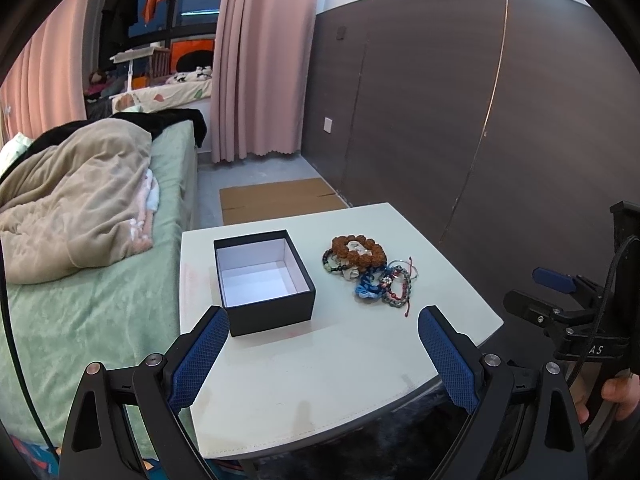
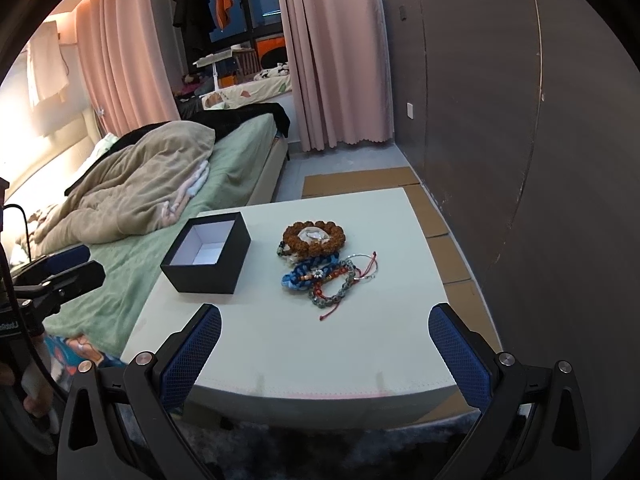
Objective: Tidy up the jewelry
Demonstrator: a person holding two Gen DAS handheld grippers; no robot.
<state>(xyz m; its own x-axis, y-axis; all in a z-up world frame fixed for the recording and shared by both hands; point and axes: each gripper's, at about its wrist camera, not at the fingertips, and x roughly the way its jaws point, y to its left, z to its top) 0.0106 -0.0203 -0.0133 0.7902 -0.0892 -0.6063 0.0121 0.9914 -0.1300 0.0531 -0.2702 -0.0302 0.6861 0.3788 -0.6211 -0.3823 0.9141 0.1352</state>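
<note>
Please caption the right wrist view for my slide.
Open right tool facing heaped beaded and braided bracelets beside an empty black square box.

left gripper [image 1: 324,324]: jaws wide apart, holding nothing; right gripper [image 2: 325,322]: same

Box [image 1: 264,284]: black exterior, plain white interior. Table [image 1: 320,368]: off-white top, faint pinkish marks. Beaded bracelet [image 1: 359,253]: reddish-brown, knobbly beads. Braided bracelet [image 1: 370,285]: dark blue mixed with light blue. Woven bracelet [image 2: 336,292]: grey-green, with red cord. Left claw [image 1: 323,358]: black frame, blue pads with a fine diamond-grid texture. Right claw [image 2: 325,356]: same black and blue scheme. Bed sheet [image 1: 80,312]: pale green. Blanket [image 1: 76,208]: beige. Curtains [image 2: 332,52]: pink, scalloped hem. Wall panels [image 1: 440,100]: dark brown. Cardboard [image 1: 276,198] on floor: tan.
</note>
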